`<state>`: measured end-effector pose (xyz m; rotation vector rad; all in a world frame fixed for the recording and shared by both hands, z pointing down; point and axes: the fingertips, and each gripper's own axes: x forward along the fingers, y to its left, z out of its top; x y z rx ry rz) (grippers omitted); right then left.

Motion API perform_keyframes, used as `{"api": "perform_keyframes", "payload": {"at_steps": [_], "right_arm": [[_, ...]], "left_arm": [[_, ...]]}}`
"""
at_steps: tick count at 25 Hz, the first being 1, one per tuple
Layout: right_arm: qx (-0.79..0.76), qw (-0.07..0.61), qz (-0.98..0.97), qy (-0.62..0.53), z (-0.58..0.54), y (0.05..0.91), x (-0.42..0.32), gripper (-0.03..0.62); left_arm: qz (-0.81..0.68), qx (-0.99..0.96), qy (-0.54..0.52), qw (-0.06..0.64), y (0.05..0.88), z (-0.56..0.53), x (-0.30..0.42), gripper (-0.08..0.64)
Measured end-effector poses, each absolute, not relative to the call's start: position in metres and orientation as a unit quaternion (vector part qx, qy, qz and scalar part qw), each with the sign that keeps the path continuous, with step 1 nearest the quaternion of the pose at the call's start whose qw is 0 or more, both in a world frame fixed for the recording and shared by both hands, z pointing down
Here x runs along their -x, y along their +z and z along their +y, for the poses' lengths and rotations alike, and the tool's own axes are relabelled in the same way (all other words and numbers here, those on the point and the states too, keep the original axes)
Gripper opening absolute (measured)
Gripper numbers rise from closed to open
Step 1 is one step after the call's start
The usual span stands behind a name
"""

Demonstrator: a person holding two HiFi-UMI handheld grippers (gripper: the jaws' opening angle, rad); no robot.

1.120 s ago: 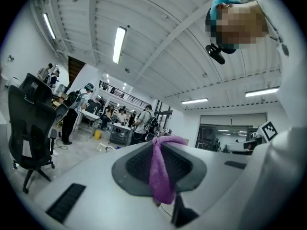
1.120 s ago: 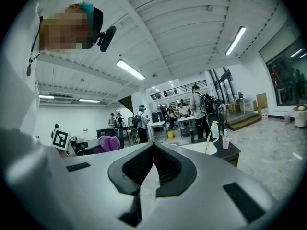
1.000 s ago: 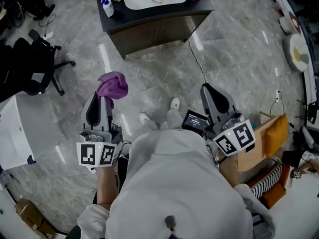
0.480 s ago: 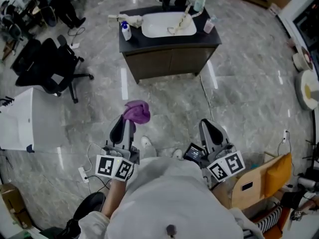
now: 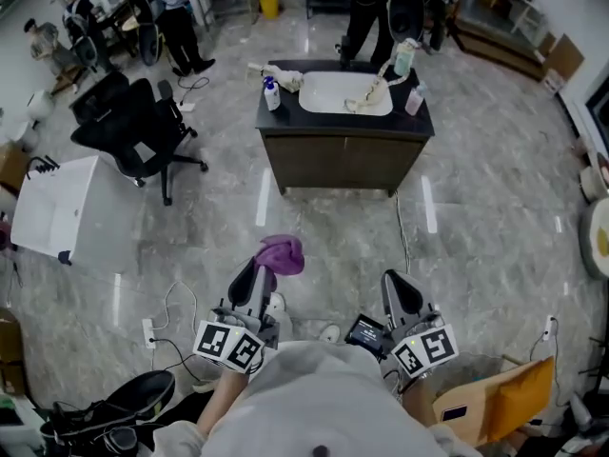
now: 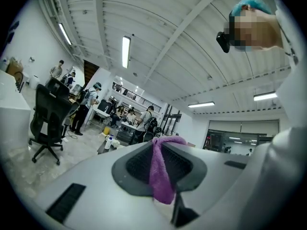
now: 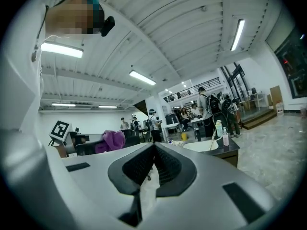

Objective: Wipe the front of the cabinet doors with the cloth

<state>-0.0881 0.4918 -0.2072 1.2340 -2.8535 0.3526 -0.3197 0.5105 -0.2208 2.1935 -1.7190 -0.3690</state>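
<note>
A purple cloth [image 5: 282, 253] is pinched in the tip of my left gripper [image 5: 261, 272], which is shut on it; up close the cloth [image 6: 162, 172] hangs down between the closed jaws of this gripper [image 6: 160, 146]. My right gripper [image 5: 397, 291] is shut with nothing in it, jaws pressed together [image 7: 153, 146]. The dark cabinet [image 5: 335, 164] with a white sink on top stands well ahead on the floor, its brown doors facing me. Both grippers are held low near my body, far from the doors. The right gripper view shows the cloth [image 7: 113, 140] to its left and the cabinet [image 7: 229, 152] ahead.
A black office chair [image 5: 133, 120] and a white table [image 5: 52, 208] stand to the left. A power strip with a cable [image 5: 150, 332] lies on the grey floor. A cardboard box [image 5: 485, 403] sits at the lower right. Bottles [image 5: 272, 94] stand on the counter; people stand behind it.
The view has lifted, so the cabinet now sits lower and more central in the frame. Both grippers stay shut; the left one with the cloth has shifted right.
</note>
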Motion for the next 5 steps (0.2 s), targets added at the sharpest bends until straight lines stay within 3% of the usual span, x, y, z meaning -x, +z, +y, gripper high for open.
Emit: {"api": "perform_keyframes", "payload": {"at_steps": [5], "right_arm": [[-0.395,-0.012,-0.911,0.116,0.530,-0.236,0.102,0.028]], "left_arm": [[-0.608,-0.769,-0.122,0.158,-0.232,0.556,0.329,0.054]]}}
